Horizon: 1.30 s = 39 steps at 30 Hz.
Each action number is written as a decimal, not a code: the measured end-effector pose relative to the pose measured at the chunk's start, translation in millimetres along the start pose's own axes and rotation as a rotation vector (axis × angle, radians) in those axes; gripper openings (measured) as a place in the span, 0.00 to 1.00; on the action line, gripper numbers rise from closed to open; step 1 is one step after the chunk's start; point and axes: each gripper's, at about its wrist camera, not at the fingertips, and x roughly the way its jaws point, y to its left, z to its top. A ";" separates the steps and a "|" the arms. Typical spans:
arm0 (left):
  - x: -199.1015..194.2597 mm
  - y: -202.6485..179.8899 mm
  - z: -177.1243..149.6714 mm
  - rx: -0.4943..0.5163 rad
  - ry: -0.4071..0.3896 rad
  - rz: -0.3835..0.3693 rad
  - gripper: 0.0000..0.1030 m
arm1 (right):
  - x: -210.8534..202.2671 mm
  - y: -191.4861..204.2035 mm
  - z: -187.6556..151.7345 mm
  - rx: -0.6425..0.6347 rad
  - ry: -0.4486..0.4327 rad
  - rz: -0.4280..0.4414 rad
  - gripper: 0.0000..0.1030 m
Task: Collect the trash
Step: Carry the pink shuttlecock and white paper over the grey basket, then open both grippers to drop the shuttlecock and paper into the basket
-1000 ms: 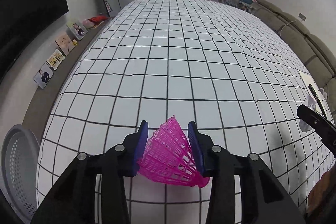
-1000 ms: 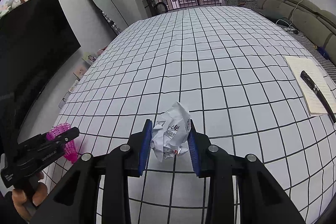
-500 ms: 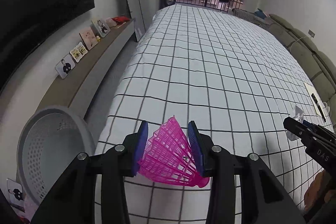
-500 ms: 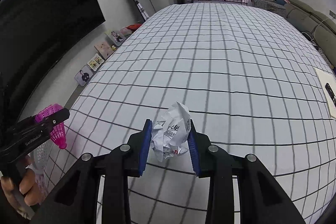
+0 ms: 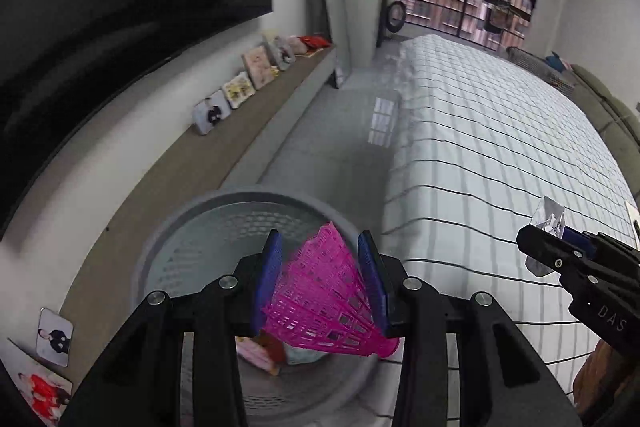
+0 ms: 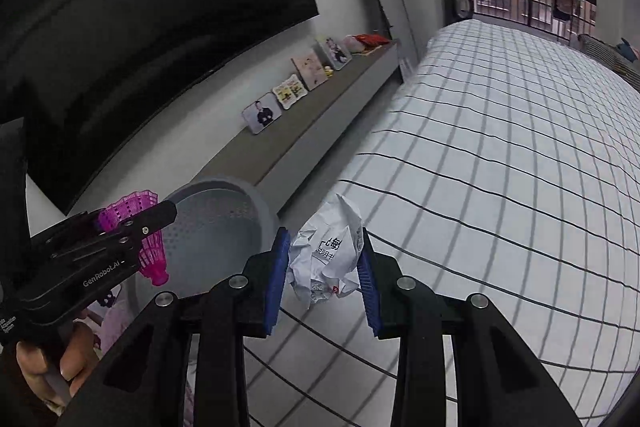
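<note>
Both pickups done, drops left: left claw (image 5: 320, 279) pinches the pink plastic shuttlecock (image 5: 326, 301) over the grey perforated basket (image 5: 192, 223) below it; right claw (image 6: 323, 277) clamps the crumpled white paper ball (image 6: 326, 253), basket off to its left.

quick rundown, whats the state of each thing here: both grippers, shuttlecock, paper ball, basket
left gripper: shut on the pink shuttlecock, held over the basket
right gripper: shut on the crumpled paper, over the bed edge
pink shuttlecock: clamped, off the bed
crumpled paper: clamped, off the bed
grey basket: upright on the floor, open top, some trash already at the bottom
</note>
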 end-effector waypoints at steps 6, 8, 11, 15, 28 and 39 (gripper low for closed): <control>1.0 51.4 -2.6 -0.050 0.005 0.059 0.38 | 34.0 50.5 16.3 -0.074 0.032 0.066 0.31; 3.7 64.3 -5.3 -0.061 0.013 0.069 0.38 | 44.9 60.6 18.9 -0.097 0.046 0.081 0.31; 8.9 77.9 -11.9 -0.073 0.025 0.083 0.38 | 61.5 76.4 18.0 -0.124 0.068 0.099 0.31; 18.6 85.4 -23.7 -0.078 0.052 0.106 0.38 | 76.8 86.1 9.4 -0.145 0.092 0.116 0.31; 42.1 92.2 -52.6 -0.092 0.119 0.158 0.38 | 100.3 100.2 -11.0 -0.224 0.148 0.133 0.32; 38.5 92.9 -52.2 -0.126 0.105 0.185 0.58 | 92.4 95.5 -14.2 -0.206 0.126 0.154 0.53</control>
